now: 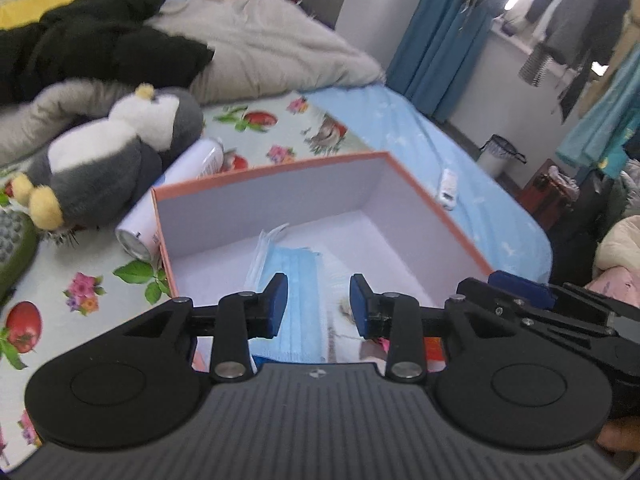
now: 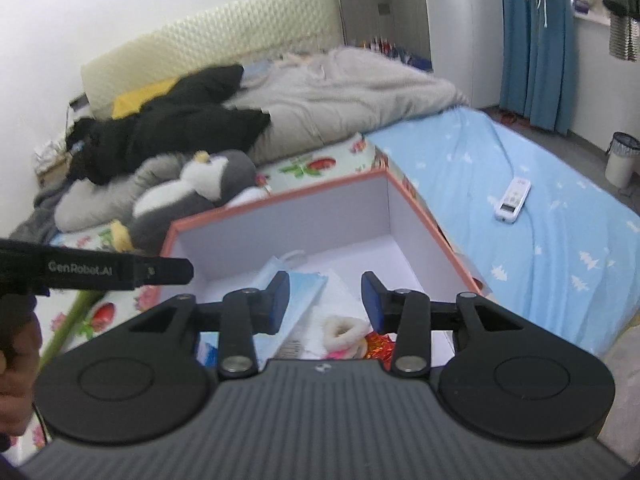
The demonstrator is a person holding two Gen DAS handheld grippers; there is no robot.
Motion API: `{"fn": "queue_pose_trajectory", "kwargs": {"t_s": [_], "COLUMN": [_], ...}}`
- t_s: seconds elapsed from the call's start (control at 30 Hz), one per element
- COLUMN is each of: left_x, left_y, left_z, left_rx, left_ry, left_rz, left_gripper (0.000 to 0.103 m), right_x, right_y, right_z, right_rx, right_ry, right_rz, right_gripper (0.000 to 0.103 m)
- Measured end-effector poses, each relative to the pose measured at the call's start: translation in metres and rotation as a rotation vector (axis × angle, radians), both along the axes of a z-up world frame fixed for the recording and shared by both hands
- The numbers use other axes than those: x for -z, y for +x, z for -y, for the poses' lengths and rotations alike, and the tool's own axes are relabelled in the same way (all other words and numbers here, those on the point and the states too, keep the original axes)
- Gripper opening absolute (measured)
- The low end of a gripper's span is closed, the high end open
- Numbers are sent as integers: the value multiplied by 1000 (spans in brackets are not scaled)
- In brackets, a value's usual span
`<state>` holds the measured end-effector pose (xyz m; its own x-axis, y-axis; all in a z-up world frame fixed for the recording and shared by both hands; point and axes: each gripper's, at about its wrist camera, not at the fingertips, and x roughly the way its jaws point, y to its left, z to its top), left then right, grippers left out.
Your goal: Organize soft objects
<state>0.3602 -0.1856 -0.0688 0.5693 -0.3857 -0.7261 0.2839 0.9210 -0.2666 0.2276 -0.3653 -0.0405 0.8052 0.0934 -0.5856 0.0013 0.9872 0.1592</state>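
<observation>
Both grippers, left (image 1: 319, 302) and right (image 2: 325, 300), hovered over the box (image 1: 432, 204), jaws half-open and empty. Plush penguin (image 1: 116, 160), at ten o'clock, probably light and compressible; best grasped mid-body.

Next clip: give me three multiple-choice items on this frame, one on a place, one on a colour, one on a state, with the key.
1. Where does the plush penguin lie?
A. inside the box
B. on the bed beside the box
C. on the floor

2. What colour is the rim of the box?
A. orange-pink
B. green
C. black

3. How is the left gripper?
A. shut on a mask
B. shut, holding nothing
C. open

Key: B, it rests on the floral sheet left of the box; A, the top edge shows orange-pink; C, a wide gap separates its fingers above the blue mask.
</observation>
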Motion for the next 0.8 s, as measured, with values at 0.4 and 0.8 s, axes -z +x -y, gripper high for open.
{"fn": "queue_pose_trajectory", "kwargs": {"t_s": [0.4, 0.8], "left_x": [-68, -92], "left_y": [-97, -179], "left_z": [-24, -56], "left_rx": [57, 51], "left_ry": [-57, -75], "left_rz": [131, 182], "left_gripper": [39, 39], "right_x": [-39, -47], "right_y": [-79, -136], "right_z": [-18, -34], "right_rx": [43, 45], "right_ry": [18, 20], "right_rz": [61, 108], "right_gripper": [43, 43]}}
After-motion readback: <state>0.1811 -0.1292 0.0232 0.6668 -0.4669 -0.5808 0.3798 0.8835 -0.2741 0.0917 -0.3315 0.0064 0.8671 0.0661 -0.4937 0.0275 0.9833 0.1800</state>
